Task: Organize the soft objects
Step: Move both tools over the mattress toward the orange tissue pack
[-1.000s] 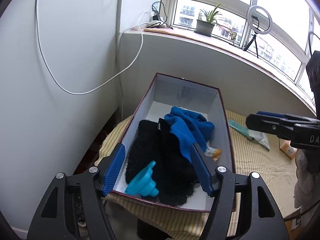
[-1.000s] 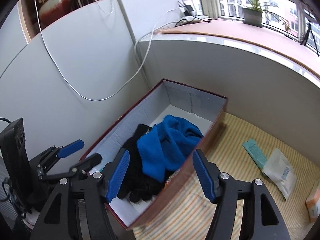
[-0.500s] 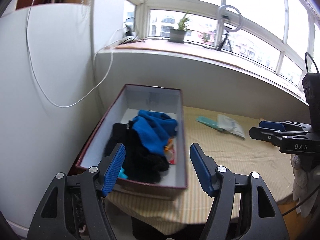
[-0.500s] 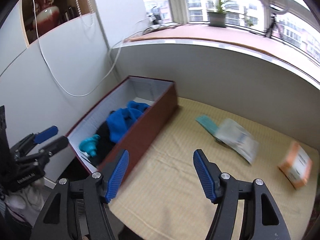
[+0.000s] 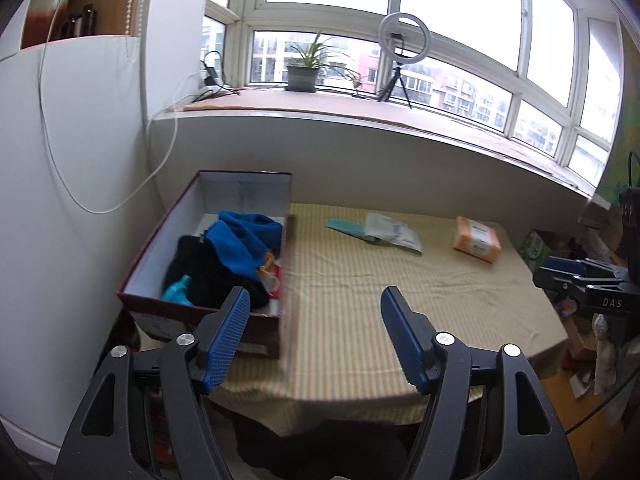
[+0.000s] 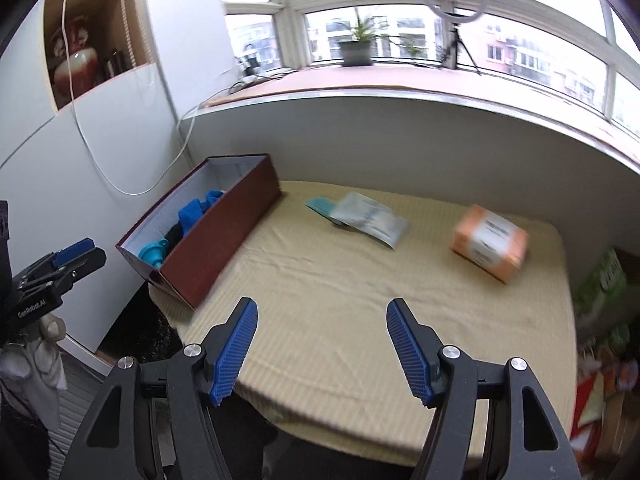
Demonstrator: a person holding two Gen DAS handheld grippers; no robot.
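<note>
Daylight from a curved bay window filled a small room, where a counter [image 6: 360,304] draped in a yellow striped cloth carried everything.

Nearest the cameras, the left gripper [image 5: 316,334] and the right gripper [image 6: 322,346] hovered above the near edge of the cloth. Each pair of blue-padded jaws stood well apart with nothing between them, and both pairs had just been opening a little further.

At the left end of the counter sat a long dark red box [image 5: 208,312] with a pale lining. Inside it lay the soft things: a black knitted piece [image 5: 204,268] near the front, a blue knitted piece [image 5: 244,240] heaped partly on top of it, and a small teal funnel-shaped object [image 5: 178,292] at the near end. Something orange and red showed against the right wall of the box, too blurred to identify.

Further back on the cloth, well apart from the box, a clear plastic packet [image 6: 370,218] overlapped a flat teal item [image 6: 320,205]. To the right lay an orange pack [image 6: 490,242].

Beyond the counter, on the window ledge, stood a potted plant [image 5: 304,68] and a ring light [image 5: 404,40] on a tripod.
</note>
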